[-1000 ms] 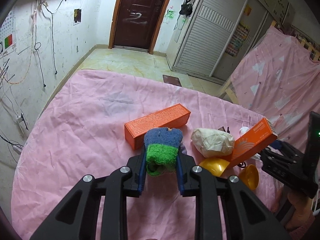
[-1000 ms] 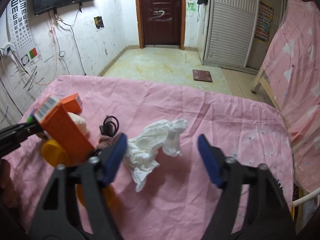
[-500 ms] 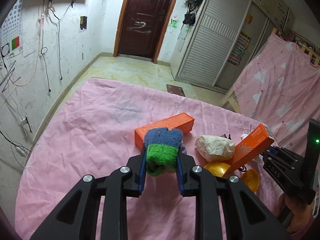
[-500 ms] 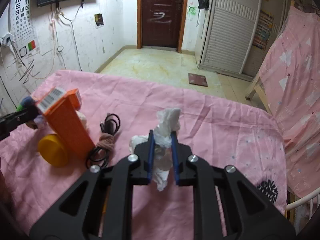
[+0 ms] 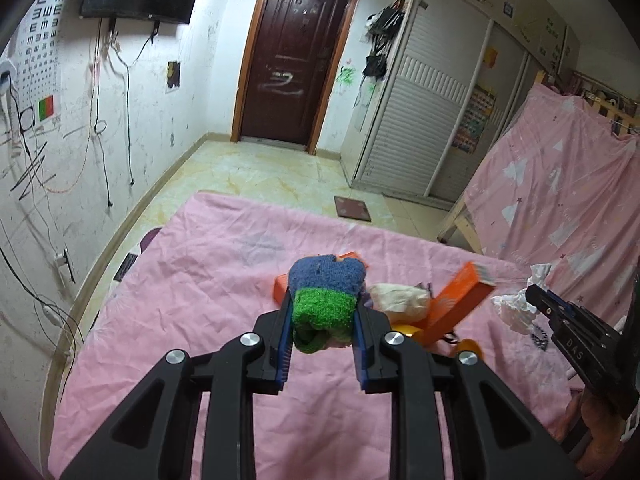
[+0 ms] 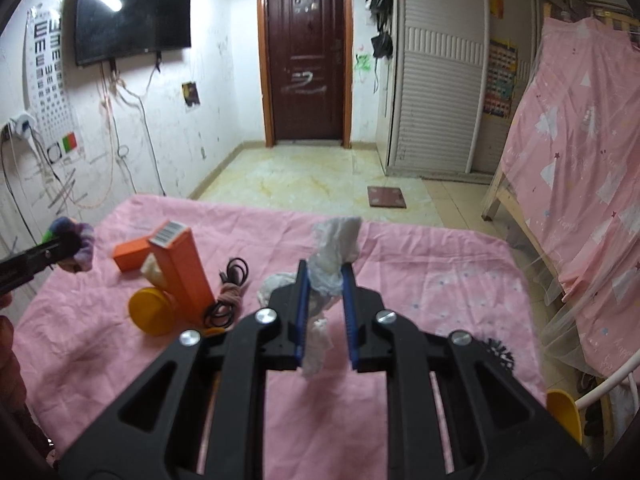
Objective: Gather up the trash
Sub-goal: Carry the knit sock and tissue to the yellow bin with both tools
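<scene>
My left gripper (image 5: 322, 312) is shut on a blue and green fuzzy sock (image 5: 325, 296) and holds it above the pink bedsheet (image 5: 192, 280). My right gripper (image 6: 324, 280) is shut on a crumpled white tissue (image 6: 332, 252) and holds it off the sheet; it also shows in the left wrist view (image 5: 516, 304). On the sheet stand a leaning orange box (image 6: 182, 268), a second orange box (image 6: 130, 256) lying flat, a crumpled beige paper wad (image 5: 398, 298) and a yellow lid (image 6: 150, 308).
A coiled black cable (image 6: 232, 276) and a pinkish hair tie (image 6: 232, 292) lie beside the leaning box. A yellow bowl (image 6: 564, 416) sits off the bed's right edge. A pink-draped bed frame (image 6: 580, 160) stands at the right. Tiled floor (image 6: 312, 176) lies beyond.
My right gripper closed on the white tissue and lifted it off the sheet. My left gripper rose with the sock still in it.
</scene>
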`<state>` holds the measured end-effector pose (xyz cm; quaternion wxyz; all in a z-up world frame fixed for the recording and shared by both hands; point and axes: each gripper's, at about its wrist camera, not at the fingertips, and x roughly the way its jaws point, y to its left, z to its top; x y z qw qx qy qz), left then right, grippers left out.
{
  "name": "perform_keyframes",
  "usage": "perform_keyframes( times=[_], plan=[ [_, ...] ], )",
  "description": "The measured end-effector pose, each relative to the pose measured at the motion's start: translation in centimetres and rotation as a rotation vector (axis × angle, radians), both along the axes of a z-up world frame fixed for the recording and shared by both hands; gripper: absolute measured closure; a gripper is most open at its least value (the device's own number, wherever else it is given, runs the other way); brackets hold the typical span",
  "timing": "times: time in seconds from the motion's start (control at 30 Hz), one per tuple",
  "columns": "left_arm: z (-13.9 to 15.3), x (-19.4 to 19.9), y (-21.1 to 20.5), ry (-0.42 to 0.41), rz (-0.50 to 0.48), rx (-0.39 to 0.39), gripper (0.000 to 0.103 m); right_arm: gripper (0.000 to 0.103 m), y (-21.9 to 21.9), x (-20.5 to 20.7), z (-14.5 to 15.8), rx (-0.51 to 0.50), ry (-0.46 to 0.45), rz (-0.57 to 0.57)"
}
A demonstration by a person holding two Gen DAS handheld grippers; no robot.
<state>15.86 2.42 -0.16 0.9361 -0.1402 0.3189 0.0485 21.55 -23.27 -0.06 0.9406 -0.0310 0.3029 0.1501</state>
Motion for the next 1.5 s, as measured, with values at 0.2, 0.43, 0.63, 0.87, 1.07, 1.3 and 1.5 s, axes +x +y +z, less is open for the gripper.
perform_keyframes(
  times=[0.2, 0.43, 0.63, 0.87, 1.07, 1.3, 1.5],
  plan=[
    [1.7, -1.3, -2.4, -0.034, -0.041, 0.025, 0.085, 0.088, -3.4, -2.6, 2.0, 0.052, -0.060, -0.041],
    [2.8, -1.8, -5.3, -0.050, -0.089, 0.043, 0.085, 0.088, -8.1, -5.2, 3.0, 0.109, -0.095, -0.105],
    [3.2, -2.0, -8.2, -0.056, -0.130, 0.070, 0.085, 0.088, -11.9, -6.9, 3.1, 0.145, -0.120, -0.165],
    [3.2, -2.0, -11.3, -0.049, -0.176, 0.095, 0.085, 0.088, -15.5, -8.1, 2.5, 0.181, -0.121, -0.223],
    [3.2, -2.0, -13.8, -0.046, -0.210, 0.120, 0.085, 0.088, -18.2, -8.9, 2.0, 0.208, -0.124, -0.269],
    [3.2, -2.0, -16.6, -0.041, -0.253, 0.136, 0.085, 0.088, -22.2, -9.9, 1.1, 0.226, -0.122, -0.358],
    [3.1, -1.9, -19.2, -0.037, -0.296, 0.150, 0.085, 0.088, -25.0, -10.1, 0.0, 0.255, -0.103, -0.409]
  ],
)
